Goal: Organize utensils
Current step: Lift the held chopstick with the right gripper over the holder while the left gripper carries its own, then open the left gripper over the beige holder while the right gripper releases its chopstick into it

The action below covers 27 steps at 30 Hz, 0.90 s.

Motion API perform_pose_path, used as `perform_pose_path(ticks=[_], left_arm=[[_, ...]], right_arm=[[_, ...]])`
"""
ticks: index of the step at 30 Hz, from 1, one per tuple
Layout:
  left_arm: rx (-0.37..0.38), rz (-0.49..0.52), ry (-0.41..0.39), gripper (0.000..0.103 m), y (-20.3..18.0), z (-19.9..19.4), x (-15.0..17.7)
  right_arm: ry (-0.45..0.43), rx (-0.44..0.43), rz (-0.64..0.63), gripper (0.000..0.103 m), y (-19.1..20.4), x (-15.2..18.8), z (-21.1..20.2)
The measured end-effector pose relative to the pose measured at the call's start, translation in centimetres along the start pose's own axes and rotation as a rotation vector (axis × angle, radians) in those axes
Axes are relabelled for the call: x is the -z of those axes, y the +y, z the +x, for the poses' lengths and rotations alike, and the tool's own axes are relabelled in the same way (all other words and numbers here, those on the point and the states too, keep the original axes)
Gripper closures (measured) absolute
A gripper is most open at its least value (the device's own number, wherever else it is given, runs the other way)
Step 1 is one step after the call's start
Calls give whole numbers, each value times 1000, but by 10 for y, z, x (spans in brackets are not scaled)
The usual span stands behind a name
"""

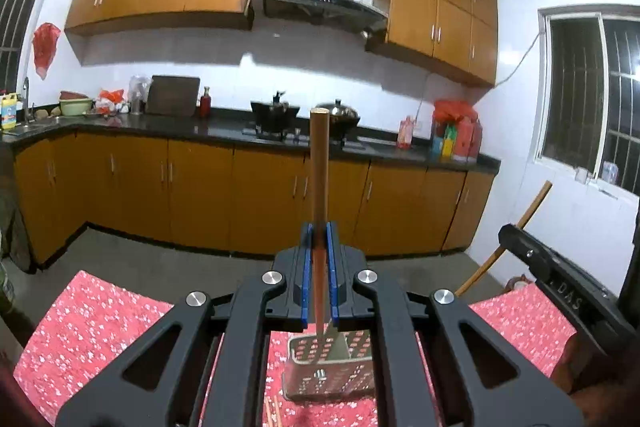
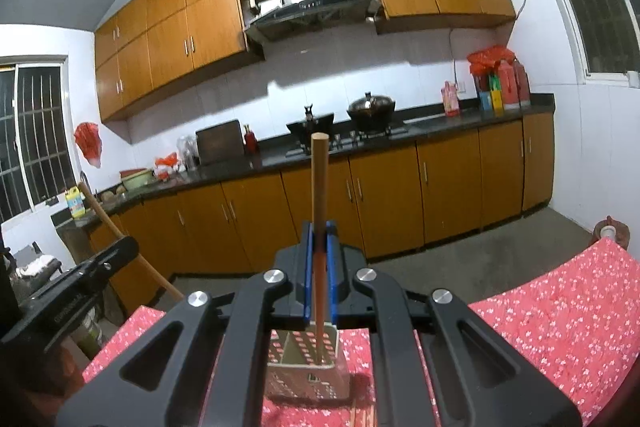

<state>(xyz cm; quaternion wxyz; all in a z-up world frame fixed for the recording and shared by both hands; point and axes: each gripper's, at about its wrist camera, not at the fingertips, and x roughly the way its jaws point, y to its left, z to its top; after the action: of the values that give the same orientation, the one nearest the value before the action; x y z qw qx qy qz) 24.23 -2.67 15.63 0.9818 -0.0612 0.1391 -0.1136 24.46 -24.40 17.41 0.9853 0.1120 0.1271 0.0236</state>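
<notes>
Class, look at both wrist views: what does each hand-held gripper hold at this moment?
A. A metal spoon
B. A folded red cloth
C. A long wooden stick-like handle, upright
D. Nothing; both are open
C: the left hand-held gripper and the right hand-held gripper each clamp a long wooden handle between blue pads, above the perforated metal utensil holder on the red floral tablecloth.

Table under red floral cloth (image 1: 100,327), perforated metal utensil holder (image 1: 328,371) upright on it, chopsticks (image 1: 272,413) lying just beside
</notes>
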Motion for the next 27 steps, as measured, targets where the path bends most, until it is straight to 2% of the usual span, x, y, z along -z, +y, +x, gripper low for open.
perform_pose_path(ticks=[6,8,10,12,19,24,27], left_arm=[[0,-12,68,95,4,11,15],[3,-11,67,94,5,9,15],[-2,-12,60,83,7,5,14],[-9,-16,44,74,9,-1,11],[-17,-50,-3,71,22,-35,3],[-37,-90,-4,67,44,-62,17],[-80,-111,43,67,62,-71,38]], right_arm=[[45,-8,-6,93,1,14,8],[44,-10,-6,86,1,14,6],[34,-11,-1,80,-1,12,0],[26,-12,-3,80,-1,9,-6],[-3,18,27,74,-22,4,-49],[58,86,71,72,-55,32,-70],[147,144,86,72,-74,66,-72]])
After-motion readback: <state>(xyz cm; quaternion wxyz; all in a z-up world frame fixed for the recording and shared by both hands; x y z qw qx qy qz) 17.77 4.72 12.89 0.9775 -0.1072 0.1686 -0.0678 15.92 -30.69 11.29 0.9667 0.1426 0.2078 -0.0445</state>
